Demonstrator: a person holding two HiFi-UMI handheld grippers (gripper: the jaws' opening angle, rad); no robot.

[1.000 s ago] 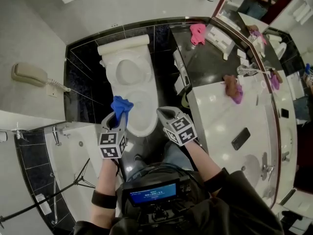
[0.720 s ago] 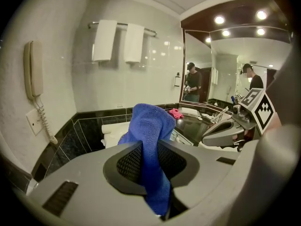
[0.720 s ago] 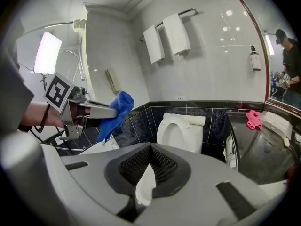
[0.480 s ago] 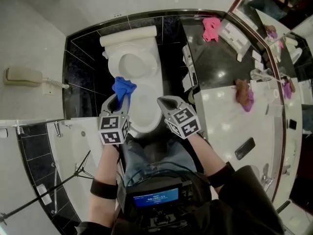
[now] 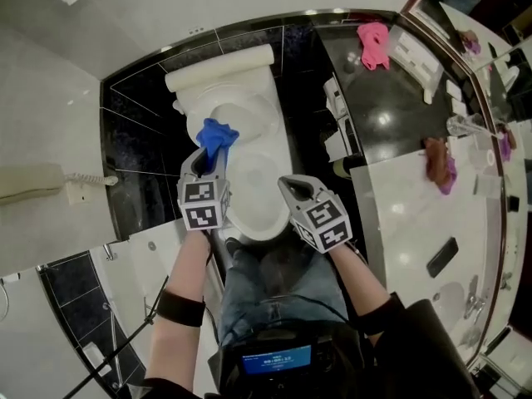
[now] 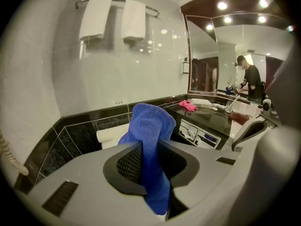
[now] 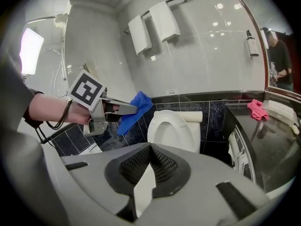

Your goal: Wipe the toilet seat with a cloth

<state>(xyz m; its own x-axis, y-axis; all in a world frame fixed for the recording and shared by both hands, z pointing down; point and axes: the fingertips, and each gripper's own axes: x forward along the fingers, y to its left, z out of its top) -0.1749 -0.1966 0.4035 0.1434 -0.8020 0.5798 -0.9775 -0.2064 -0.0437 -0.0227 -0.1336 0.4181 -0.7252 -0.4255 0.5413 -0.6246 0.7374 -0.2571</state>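
While you are standing over the toilet with your jeans-clad legs (image 5: 270, 285) just short of the bowl, you are holding the left gripper (image 5: 207, 158) pitched downward, its jaws partly closed and pinching a blue cloth (image 5: 218, 133) between the pads. The left gripper view shows the cloth (image 6: 151, 126) bunching up above the jaws and trailing below them. That looks like a grip chosen to leave a soft wad in front for rubbing while the metal stays clear of the porcelain. The wad is hanging over the left side of the bowl, near where the raised lid (image 5: 237, 110) meets it. I cannot tell whether it is touching anything yet. You are carrying the right gripper (image 5: 293, 188) beside the bowl's right edge with its jaws closed and nothing between them, seemingly just parked out of the wiping path. Beneath both tools the toilet seat (image 5: 259, 231) is lying as the white ring round the bowl, as far as I can judge, so the wipe is probably only about to begin. Farther back the tank (image 5: 220, 63) is sitting against black wall tiles. A pink cloth (image 5: 374, 44) is lying well apart on the dark counter (image 5: 391, 115) to the right.
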